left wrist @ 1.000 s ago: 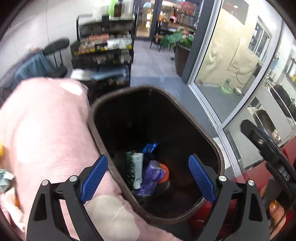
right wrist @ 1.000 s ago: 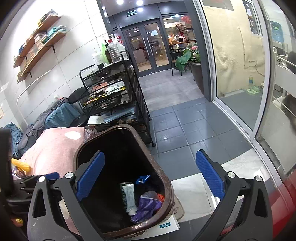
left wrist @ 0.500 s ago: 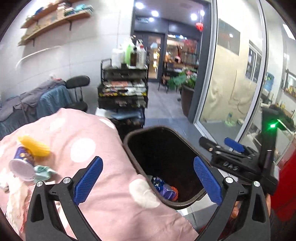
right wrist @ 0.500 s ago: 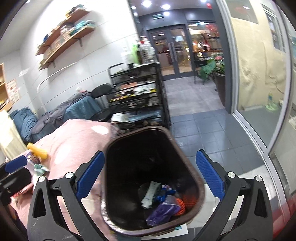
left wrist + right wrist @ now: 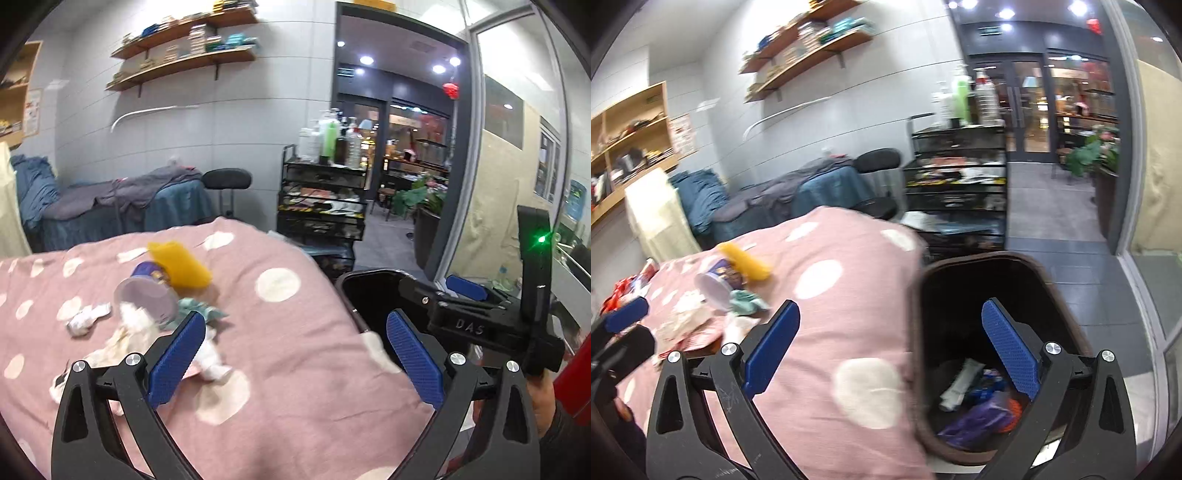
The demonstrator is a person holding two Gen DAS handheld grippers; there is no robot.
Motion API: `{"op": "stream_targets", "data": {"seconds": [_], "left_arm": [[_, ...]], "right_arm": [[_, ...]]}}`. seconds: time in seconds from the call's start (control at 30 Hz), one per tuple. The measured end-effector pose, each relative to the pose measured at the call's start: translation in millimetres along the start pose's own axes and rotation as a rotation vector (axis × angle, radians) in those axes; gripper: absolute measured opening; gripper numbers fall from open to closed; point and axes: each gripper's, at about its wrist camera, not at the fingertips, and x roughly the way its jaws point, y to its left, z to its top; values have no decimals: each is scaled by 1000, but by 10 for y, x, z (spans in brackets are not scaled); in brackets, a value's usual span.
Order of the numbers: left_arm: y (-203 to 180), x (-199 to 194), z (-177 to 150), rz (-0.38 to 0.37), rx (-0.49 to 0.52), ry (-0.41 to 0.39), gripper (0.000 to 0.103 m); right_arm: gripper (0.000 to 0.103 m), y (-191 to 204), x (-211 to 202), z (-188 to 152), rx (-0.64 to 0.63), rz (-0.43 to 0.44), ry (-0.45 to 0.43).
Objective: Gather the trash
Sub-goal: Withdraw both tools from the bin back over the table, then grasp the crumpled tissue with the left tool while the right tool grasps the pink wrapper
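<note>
While both hand-held grippers hang empty over the pink spotted bed cover (image 5: 303,354), the step in hand is judged to be the reach for the next piece of trash. The left hand-held gripper (image 5: 295,354) stands fully spread, its jaws having just been opening, with nothing between them; the right hand-held gripper (image 5: 890,350) is likewise spread wide and holds nothing.

Remaining trash lies in a loose cluster at the far left of the cover: a toppled purple cup (image 5: 147,291) with its mouth toward the camera, a yellow wrapper (image 5: 181,264) touching it on the far side, a teal crumple (image 5: 201,310) just beside it, and white paper scraps (image 5: 86,319) nearer the left edge. A good approach would single out one item, descend with the jaws astride it, and avoid pinching the cloth beneath; the cup, being round, may roll away.

The dark bin (image 5: 1067,291) stands at the right, against the bed's edge. In its bottom lie a white tube (image 5: 958,384), blue packaging (image 5: 988,384), a purple wrapper (image 5: 975,421) and something orange (image 5: 1015,408); much room remains.
</note>
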Motion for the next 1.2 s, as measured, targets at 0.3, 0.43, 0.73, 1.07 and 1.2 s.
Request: {"op": "stream_targets", "data": {"seconds": [0.3,0.43,0.73,1.07,1.2], "left_arm": [[507,-189,-311,210,-29,13,98],[849,-230,-452,311,-30,59,98],[1389,-1,-639,434,117,259,97],[1388,132,-683,419,289,313,76],[1443,210,-704,409,307,336,51]], "right_arm": [[97,665,194,-16,-91,150,66],[97,911,287,-43,-119,218,108],[97,1320,452,-135,-162,302,188],[97,1446,602,-189,-173,303,230],[97,1505,644,-209,-192,307,246]]}}
